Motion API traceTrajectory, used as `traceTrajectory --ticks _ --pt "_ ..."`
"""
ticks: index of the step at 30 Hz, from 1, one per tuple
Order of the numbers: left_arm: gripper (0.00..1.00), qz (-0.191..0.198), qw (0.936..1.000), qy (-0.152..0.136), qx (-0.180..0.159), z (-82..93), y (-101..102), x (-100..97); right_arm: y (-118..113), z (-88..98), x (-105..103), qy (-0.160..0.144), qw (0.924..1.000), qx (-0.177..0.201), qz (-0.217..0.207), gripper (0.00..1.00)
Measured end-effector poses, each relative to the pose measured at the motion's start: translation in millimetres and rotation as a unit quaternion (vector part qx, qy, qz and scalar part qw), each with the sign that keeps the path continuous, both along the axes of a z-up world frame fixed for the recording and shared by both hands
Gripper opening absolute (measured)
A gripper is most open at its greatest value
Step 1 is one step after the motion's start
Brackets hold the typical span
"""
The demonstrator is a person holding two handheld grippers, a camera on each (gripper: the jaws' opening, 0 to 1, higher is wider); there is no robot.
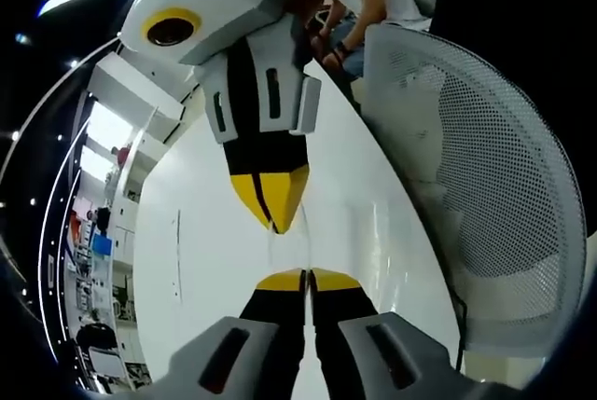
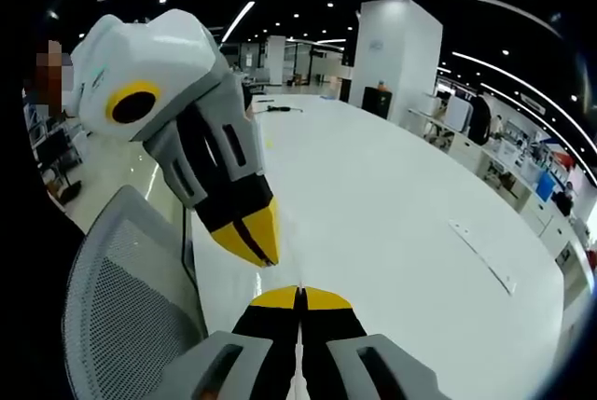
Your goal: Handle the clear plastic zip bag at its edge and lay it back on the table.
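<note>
**Both tongs pinched together over the white tabletop, with the bag stretched thin between them**

Nearest the lens in the left gripper view, the left tongs, yellow-tipped on black fingers with grey housings, rise from the lower edge with their jaws together. Facing them from above are the right tongs, their yellow tips likewise closed to a point. Between the two sets of tips a faint, nearly invisible vertical sheet can be made out: this appears to be the clear plastic zip bag, held at its edge; its outline is too transparent to trace with certainty. In the right gripper view the right tongs show closed at the bottom, and the left tongs close by on the left, tips shut; here the bag cannot be told apart from the surface behind it. Below both lies the broad glossy white tabletop. A grey mesh-backed chair stands at its near side.

Step in hand, as a judgement: the bag is lifted and gripped at its edge, not yet laid down. The next move calls for lowering both tongs together towards the tabletop, keeping the film taut and flat, then parting the jaws only once the bag rests on the surface.
</note>
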State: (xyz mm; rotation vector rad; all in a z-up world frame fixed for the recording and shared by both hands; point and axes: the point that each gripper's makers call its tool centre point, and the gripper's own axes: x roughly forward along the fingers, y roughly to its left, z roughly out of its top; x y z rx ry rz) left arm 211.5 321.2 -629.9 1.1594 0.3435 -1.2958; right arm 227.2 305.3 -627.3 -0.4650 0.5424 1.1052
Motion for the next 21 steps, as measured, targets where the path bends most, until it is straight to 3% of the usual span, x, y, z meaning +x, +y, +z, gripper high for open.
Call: traceTrajectory --ticks 21 --pt "0.0 0.003 0.9995 0.019 -0.026 16.4 -3.0 -2.8 -6.6 17.5 19.1 -0.03 0.9995 0.001 -0.005 0.0"
